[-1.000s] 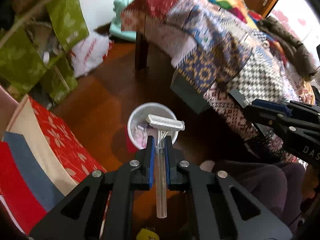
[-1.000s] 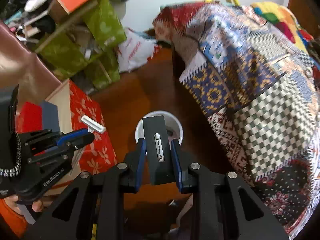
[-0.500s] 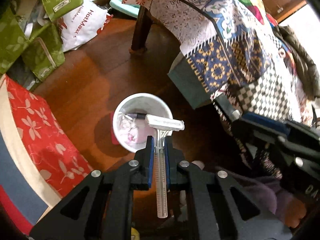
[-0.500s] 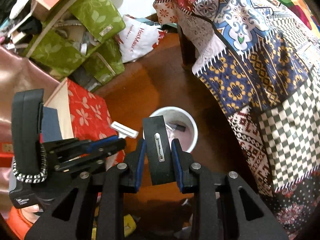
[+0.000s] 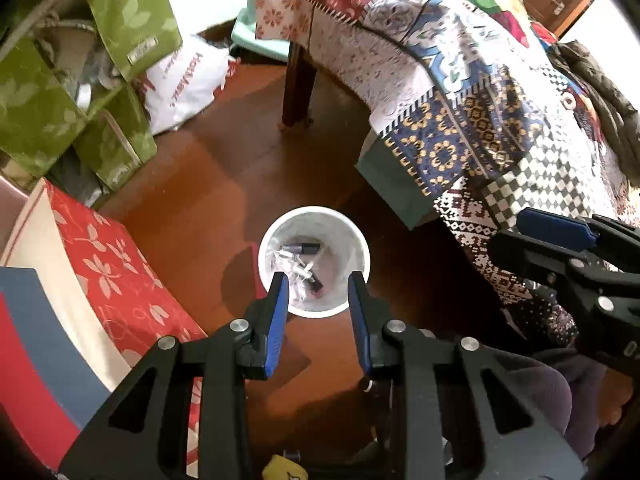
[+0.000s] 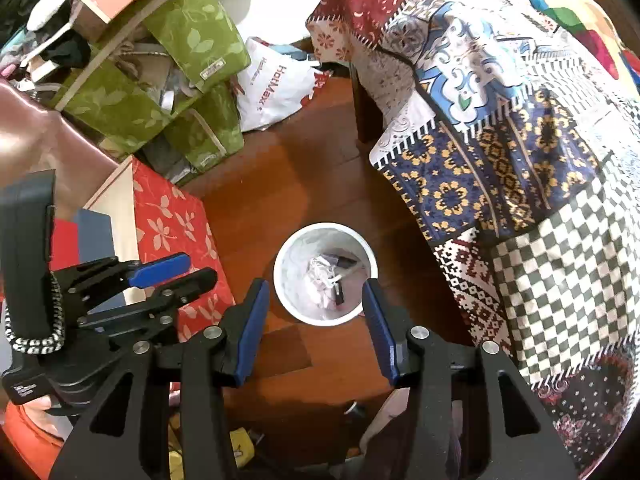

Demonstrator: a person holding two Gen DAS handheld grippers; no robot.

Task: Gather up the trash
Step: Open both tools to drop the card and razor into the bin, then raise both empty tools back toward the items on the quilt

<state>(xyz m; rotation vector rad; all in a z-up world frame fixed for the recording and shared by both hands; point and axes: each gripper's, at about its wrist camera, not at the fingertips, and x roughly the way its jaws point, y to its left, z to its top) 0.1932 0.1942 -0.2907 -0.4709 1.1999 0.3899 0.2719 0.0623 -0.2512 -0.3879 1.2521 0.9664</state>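
Observation:
A small white bin (image 5: pixel 314 261) lined with clear plastic stands on the wooden floor; in the right wrist view the same bin (image 6: pixel 325 273) sits between the blue pads. Small scraps, white pieces and dark items lie at its bottom. My left gripper (image 5: pixel 318 280) hangs over the bin's near rim, its jaws opening with nothing between them. My right gripper (image 6: pixel 314 286) is also above the bin, jaws opening and empty. The right gripper (image 5: pixel 568 236) shows at the right edge of the left wrist view; the left gripper (image 6: pixel 176 270) shows at the left of the right wrist view.
A red box with white flowers (image 5: pixel 112 276) stands left of the bin. A table draped in a patchwork cloth (image 5: pixel 460 92) rises to the right, its leg (image 5: pixel 298 88) behind the bin. Green boxes (image 6: pixel 160 76) and a white plastic bag (image 6: pixel 276 88) lie at the back left.
The left gripper let go of the razor and the right gripper let go of the dark flat piece; both now stand open and empty over the bin. Both views moved closer over it.

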